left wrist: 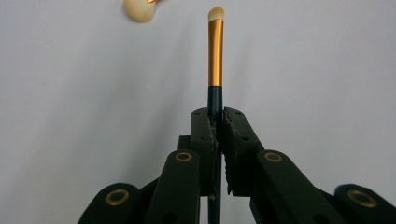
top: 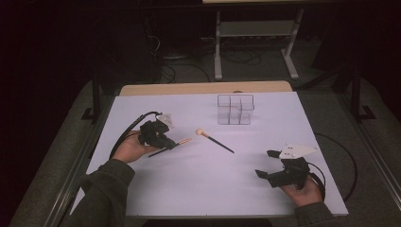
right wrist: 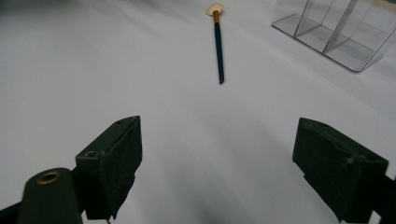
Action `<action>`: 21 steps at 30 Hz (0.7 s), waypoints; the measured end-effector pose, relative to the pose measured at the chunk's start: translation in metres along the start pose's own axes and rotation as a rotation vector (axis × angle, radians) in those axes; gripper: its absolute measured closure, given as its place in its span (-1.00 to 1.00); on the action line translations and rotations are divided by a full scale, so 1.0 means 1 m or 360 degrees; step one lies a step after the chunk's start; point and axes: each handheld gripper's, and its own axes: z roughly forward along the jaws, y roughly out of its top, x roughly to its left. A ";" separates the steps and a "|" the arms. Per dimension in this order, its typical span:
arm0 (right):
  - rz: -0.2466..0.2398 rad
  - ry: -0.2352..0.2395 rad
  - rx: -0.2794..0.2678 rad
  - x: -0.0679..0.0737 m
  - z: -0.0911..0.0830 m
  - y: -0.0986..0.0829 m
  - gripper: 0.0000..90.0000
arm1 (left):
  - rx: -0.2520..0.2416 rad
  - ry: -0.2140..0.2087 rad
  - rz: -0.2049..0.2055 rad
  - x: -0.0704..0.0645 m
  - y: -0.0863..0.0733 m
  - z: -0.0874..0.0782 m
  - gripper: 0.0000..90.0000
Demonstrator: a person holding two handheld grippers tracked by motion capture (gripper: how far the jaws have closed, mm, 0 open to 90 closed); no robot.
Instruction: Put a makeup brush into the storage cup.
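Toward the left edge of the white table (top: 198, 184), the left gripper (top: 171, 144) is clamped on a small makeup brush (top: 182, 142). The left gripper view shows both black jaws pressed together on the dark handle of this brush (left wrist: 215, 56), with the gold ferrule and pale tip extending straight out beyond the jaw ends. In the high view the brush is held at a shallow slant, its tip pointing toward the middle of the table and its handle end trailing back toward the near left. The person's left hand (top: 128, 149) cradles the gripper from below, and a black cable loops from it toward the left edge.

Near the middle of the table lies a second, longer brush (top: 215, 140), flat on the surface, free of both grippers. Its round pale head points toward the left gripper, close to the held brush's tip but apart from it; the dark handle runs toward the near right.

Toward the far edge, right of centre, stands a clear plastic organizer (top: 235, 109) with several upright compartments; nothing is visible inside them.

At the near right corner, the right gripper (top: 269, 165) is held in the right hand (top: 306, 189), jaws spread wide and holding nothing. The right gripper view shows bare table between the jaws, with the long brush (right wrist: 218, 44) and organizer (right wrist: 336, 37) well beyond.
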 end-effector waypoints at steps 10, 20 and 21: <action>0.0001 0.0015 0.0010 0.002 0.001 0.001 -0.66 | -0.0051 -0.0016 0.0050 -0.012 0.003 -0.008 0.85; -0.0036 0.0045 0.0020 0.006 0.003 0.007 -0.65 | -0.0097 -0.0038 0.0079 -0.021 0.004 -0.014 0.85; -0.0048 0.0052 0.0027 0.007 0.004 0.008 -0.65 | -0.0101 -0.0043 0.0086 -0.023 0.005 -0.015 0.85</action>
